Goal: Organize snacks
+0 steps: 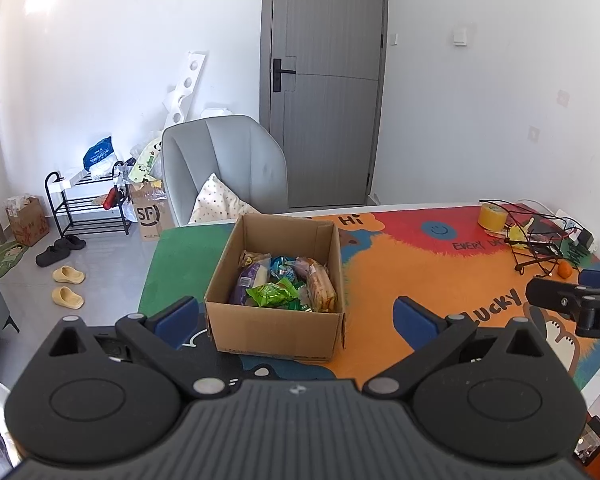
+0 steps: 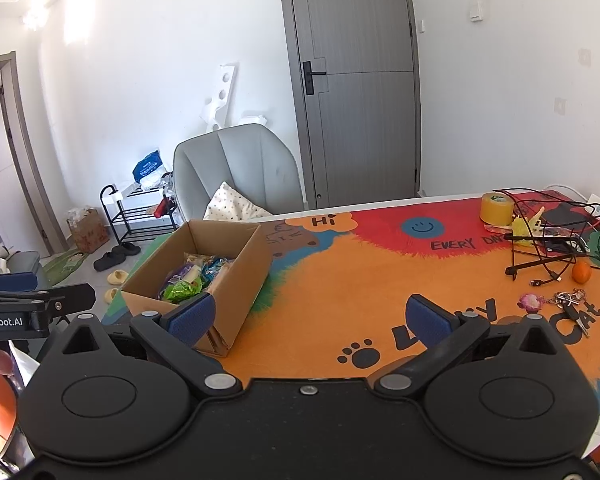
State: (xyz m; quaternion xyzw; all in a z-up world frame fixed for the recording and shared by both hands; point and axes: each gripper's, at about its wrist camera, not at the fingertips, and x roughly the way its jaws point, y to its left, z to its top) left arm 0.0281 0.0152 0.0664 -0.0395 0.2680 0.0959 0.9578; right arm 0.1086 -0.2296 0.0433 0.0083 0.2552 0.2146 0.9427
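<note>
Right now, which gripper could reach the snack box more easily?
Probably the left gripper. The cardboard box sits straight ahead between its open fingers, with the snacks showing inside. For the right gripper, also open, the box lies off to its left side.

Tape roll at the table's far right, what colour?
Yellow: the tape roll shows best in the right wrist view.

Grey door, grey armchair, white walls, tiled floor.
</note>
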